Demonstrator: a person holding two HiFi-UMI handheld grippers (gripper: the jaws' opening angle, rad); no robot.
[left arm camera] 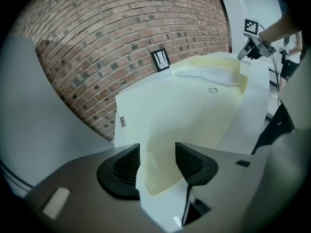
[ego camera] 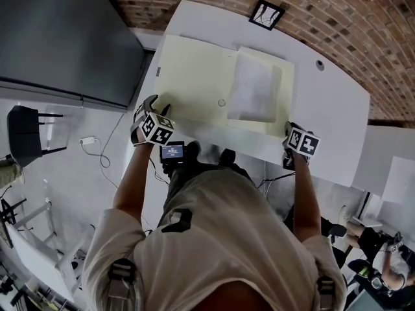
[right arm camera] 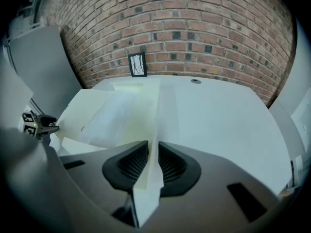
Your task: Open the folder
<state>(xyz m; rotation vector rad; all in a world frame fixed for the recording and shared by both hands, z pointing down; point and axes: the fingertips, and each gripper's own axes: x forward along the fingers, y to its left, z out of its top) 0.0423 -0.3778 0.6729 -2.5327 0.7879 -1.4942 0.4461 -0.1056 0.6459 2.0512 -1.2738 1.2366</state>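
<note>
Mid-frame on white desk (ego camera: 337,109): cream folder (ego camera: 194,76) lies spread open | L tool (left arm camera: 158,159) jaws apart, corner loose between | R tool (right arm camera: 153,161) clamped on right edge | step: prob. finishing; next: release R.

A pale short-sleeved shirt (ego camera: 227,232) carried dark buckles (ego camera: 176,220). The left gripper (left arm camera: 156,161) and right gripper (right arm camera: 152,159) had grey bodies, ribbed black pads (left arm camera: 127,166) and black-and-white marker cubes (ego camera: 157,129).

worktop (ego camera: 337,109): white, set against brick wall (ego camera: 324,5) | black-framed card (ego camera: 266,13): propped at wall | black chair (ego camera: 26,135): placed left
</note>
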